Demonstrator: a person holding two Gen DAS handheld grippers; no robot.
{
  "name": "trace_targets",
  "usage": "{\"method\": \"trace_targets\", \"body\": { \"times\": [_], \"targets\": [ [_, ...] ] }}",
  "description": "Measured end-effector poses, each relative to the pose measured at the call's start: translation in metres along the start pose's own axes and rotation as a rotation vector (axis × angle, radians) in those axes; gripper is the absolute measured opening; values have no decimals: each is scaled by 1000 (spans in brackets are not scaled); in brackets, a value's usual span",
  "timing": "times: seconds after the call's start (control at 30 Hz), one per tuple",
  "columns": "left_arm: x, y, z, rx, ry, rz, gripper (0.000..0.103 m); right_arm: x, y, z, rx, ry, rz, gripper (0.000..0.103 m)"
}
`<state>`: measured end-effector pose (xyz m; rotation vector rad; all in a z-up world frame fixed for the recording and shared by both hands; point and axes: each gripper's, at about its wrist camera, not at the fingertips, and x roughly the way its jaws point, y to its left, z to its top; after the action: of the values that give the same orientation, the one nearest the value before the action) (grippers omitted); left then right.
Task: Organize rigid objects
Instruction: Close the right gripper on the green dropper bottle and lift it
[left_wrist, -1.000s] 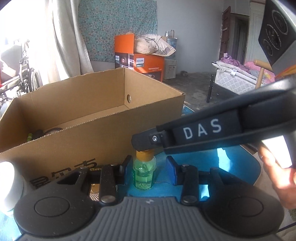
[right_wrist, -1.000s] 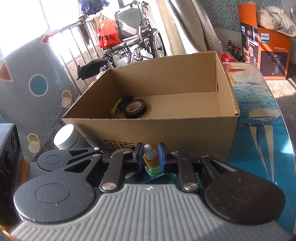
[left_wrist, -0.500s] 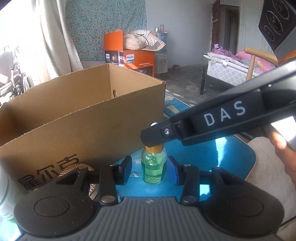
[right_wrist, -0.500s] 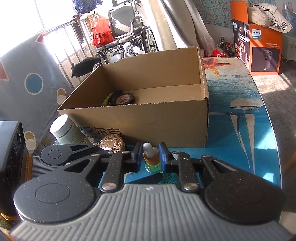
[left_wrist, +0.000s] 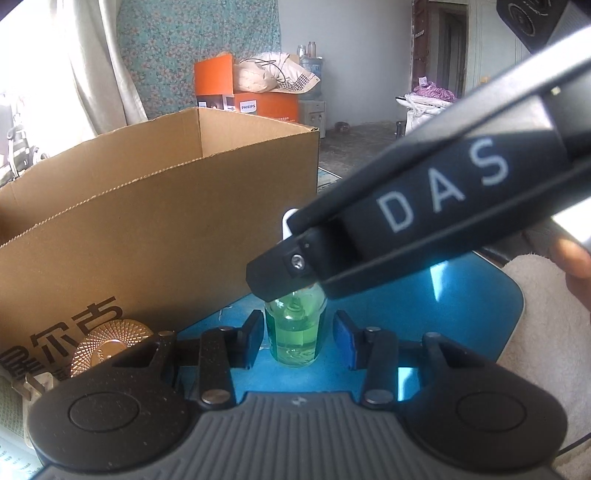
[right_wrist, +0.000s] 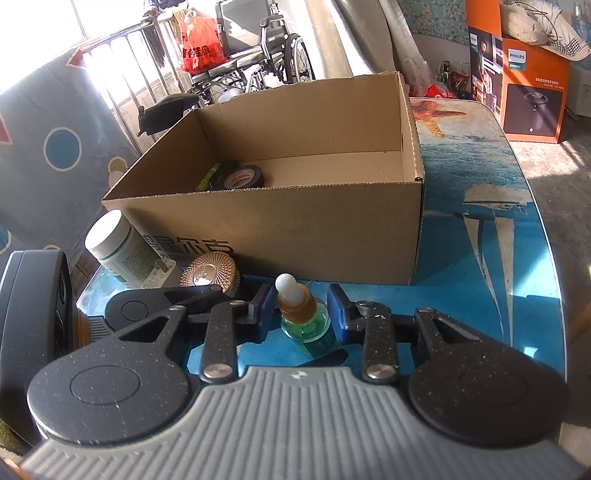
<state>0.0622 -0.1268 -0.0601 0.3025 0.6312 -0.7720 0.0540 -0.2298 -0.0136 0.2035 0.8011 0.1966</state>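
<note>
Cardboard box (right_wrist: 295, 221) fills the left of a blue sea-print worktop (right_wrist: 517, 240). In front stands a dropper bottle (right_wrist: 301, 314) of green liquid. The left hand-held gripper (left_wrist: 298, 338) brackets its body, pads apart. The right hand-held gripper (right_wrist: 300, 310), jaws just opening, flanks its neck without touching. Right: an orange carton (right_wrist: 532, 85).

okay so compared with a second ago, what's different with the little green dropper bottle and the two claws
The right claw, shut on the dropper bottle's neck a second ago, has just been opening and has let go; the bottle stands on the blue table between its jaws. The left claw dropped lower around it, open. The cardboard box is unchanged.
</note>
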Motion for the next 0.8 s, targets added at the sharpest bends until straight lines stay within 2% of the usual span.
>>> {"method": "trace_targets", "body": {
  "times": [0.07, 0.2, 0.4, 0.57, 0.8],
  "targets": [
    [3, 2, 2, -5, -1, -5, 42, 2, -1, 0, 0, 7, 0, 30],
    [6, 4, 2, -7, -3, 2, 33, 4, -2, -1, 1, 10, -1, 29],
    [4, 4, 2, 3, -18, 4, 33, 2, -2, -1, -7, -4, -14, 27],
    [-1, 2, 3, 12, -24, 1, 33, -4, 0, -2, -17, -21, -29, 19],
    [-18, -4, 4, 20, -50, 29, 33, -24, 8, -3, -28, -59, -17, 19]
  ]
}}
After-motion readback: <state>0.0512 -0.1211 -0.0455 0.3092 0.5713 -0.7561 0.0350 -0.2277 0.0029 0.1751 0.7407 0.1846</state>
